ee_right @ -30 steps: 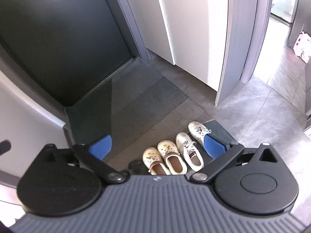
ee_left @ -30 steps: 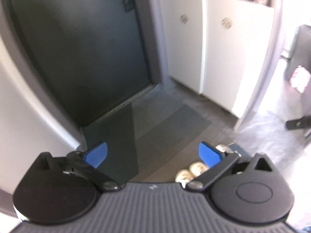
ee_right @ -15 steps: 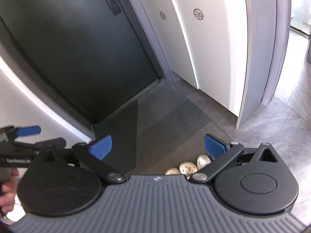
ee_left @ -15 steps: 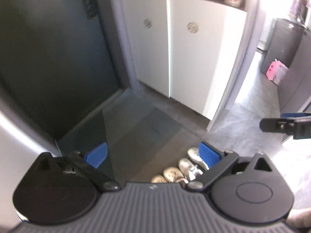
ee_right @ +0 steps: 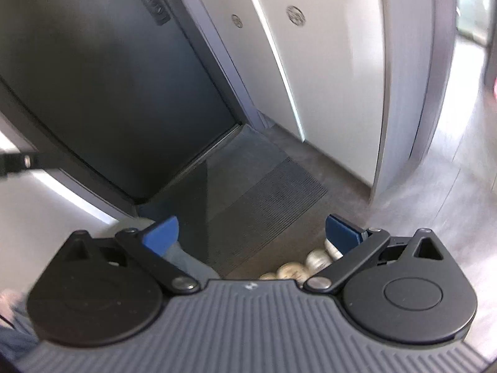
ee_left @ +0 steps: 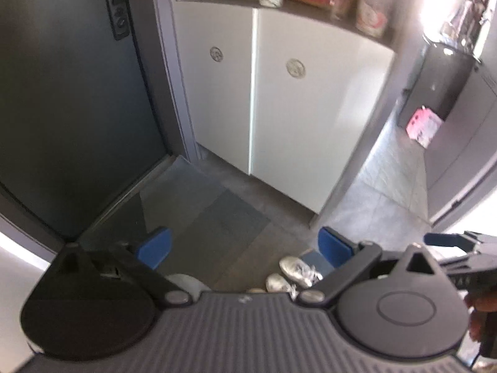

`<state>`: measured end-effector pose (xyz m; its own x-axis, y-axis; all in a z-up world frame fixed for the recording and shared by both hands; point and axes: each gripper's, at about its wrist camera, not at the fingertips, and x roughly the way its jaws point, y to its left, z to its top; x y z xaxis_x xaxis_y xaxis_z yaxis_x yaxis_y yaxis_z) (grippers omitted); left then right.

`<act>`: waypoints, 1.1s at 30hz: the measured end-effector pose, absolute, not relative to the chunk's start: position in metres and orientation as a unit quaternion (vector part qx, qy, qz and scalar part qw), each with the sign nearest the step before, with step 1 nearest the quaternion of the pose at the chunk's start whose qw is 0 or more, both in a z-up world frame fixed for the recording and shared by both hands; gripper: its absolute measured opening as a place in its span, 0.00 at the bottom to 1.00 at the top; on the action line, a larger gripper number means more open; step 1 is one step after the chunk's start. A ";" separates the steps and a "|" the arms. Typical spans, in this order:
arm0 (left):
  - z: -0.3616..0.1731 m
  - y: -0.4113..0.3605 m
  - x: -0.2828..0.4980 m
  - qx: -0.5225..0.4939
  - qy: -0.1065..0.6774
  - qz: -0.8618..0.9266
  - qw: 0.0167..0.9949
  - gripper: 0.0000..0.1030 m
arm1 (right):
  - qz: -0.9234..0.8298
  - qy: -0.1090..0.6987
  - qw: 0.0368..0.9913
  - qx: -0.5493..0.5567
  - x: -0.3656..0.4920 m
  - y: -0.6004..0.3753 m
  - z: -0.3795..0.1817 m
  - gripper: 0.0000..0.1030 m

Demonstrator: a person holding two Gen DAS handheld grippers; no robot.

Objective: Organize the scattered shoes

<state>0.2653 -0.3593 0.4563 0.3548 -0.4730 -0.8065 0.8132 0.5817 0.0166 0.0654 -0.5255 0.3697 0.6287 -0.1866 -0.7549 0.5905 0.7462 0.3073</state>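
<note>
- Left wrist view: my left gripper (ee_left: 243,245) is held high over the entry floor (ee_left: 217,217) with its blue pads spread wide and nothing between them. Two white sneakers (ee_left: 292,275) lie side by side near the floor's front edge, just under the right pad, toes toward the white cabinet (ee_left: 289,118). The tip of the other gripper shows at the right edge.
- Right wrist view: my right gripper (ee_right: 251,236) also stands wide open and empty, raised above the ribbed doormat (ee_right: 267,205). A row of pale shoes (ee_right: 306,265) sits close together along the front edge of the floor, only their toes showing above the gripper body.
- My judgement: the shoes I can see already lie in a tidy line. That fits either a finished row or a pause between picks, so I cannot settle the step. Any stray shoe would be out of view.
</note>
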 end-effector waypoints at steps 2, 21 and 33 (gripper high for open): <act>0.449 -0.365 0.302 0.195 0.401 -0.410 0.795 0.99 | -0.230 0.366 0.861 0.267 0.085 -0.535 0.375 1.00; 0.450 -0.444 0.639 0.289 0.259 -0.595 0.703 0.96 | -0.448 0.290 0.745 0.401 0.344 -0.544 0.394 1.00; 0.455 -0.595 0.648 0.460 -0.039 -0.704 0.539 0.94 | -0.465 0.234 0.730 0.442 0.409 -0.627 0.368 1.00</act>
<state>0.6477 -0.5949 0.4553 0.0047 -0.7952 -0.6063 0.7232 -0.4160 0.5513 0.4095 -0.6275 0.3680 0.4574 -0.4725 -0.7534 0.8866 0.1761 0.4278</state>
